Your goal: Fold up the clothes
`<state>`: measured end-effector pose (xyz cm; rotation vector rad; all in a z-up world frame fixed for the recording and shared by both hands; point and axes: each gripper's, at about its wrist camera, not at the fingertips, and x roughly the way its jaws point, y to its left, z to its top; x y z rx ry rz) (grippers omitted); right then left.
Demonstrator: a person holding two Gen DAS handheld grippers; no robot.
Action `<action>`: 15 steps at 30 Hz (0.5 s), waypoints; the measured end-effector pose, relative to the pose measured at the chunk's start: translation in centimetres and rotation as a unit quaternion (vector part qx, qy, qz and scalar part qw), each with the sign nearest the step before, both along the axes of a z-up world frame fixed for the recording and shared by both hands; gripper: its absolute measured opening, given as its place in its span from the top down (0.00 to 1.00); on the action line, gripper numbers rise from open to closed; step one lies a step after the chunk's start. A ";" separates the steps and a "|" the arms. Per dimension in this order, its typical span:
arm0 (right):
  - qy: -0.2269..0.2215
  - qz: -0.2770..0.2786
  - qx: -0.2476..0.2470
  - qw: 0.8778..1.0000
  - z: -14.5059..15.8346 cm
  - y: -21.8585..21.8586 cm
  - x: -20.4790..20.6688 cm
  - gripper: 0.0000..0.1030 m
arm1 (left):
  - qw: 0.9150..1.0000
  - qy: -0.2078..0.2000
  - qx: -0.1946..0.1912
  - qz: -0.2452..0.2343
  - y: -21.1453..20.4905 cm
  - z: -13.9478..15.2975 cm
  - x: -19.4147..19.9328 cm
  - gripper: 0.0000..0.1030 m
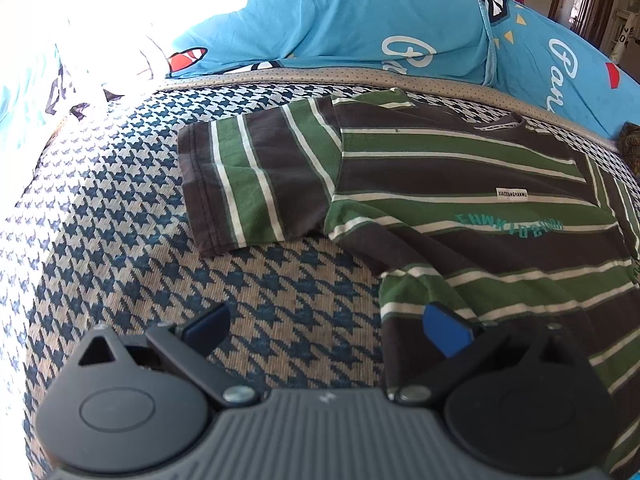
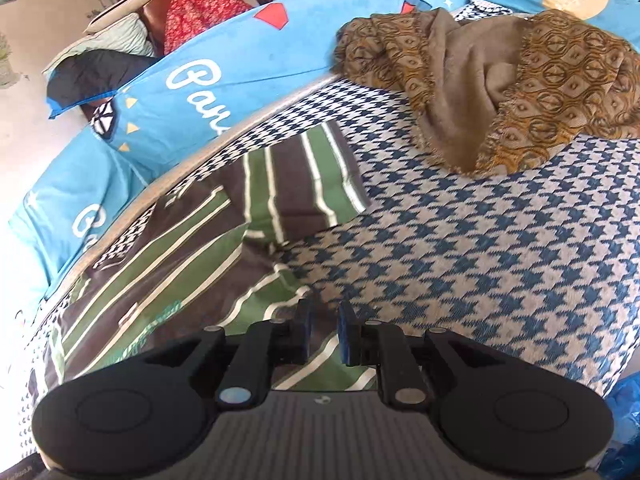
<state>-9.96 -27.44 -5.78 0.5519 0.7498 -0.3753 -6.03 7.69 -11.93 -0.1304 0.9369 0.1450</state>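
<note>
A green, brown and white striped T-shirt (image 1: pixel 460 184) lies flat on the houndstooth cover (image 1: pixel 132 208), one sleeve spread to the left. My left gripper (image 1: pixel 326 326) is open and empty above the cover, its right finger over the shirt's lower left edge. In the right wrist view the same shirt (image 2: pixel 168 248) lies to the left, its other sleeve (image 2: pixel 304 184) spread out. My right gripper (image 2: pixel 324 338) has its jaws close together with a narrow gap, over the shirt's right edge. I cannot tell whether cloth is between the pads.
A blue printed quilt (image 1: pixel 360 28) is bunched along the far edge, and shows in the right wrist view (image 2: pixel 224 52) too. A crumpled brown and gold patterned cloth (image 2: pixel 500 80) lies at the far right of the cover. A chair with red cloth (image 2: pixel 192 12) stands behind.
</note>
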 end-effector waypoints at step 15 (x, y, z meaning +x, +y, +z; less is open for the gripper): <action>-0.046 0.196 -0.015 0.979 0.4 9.6 -3.3 0.78 | 0.999 0.025 0.013 0.025 0.9 -1.8 -3.0 0.00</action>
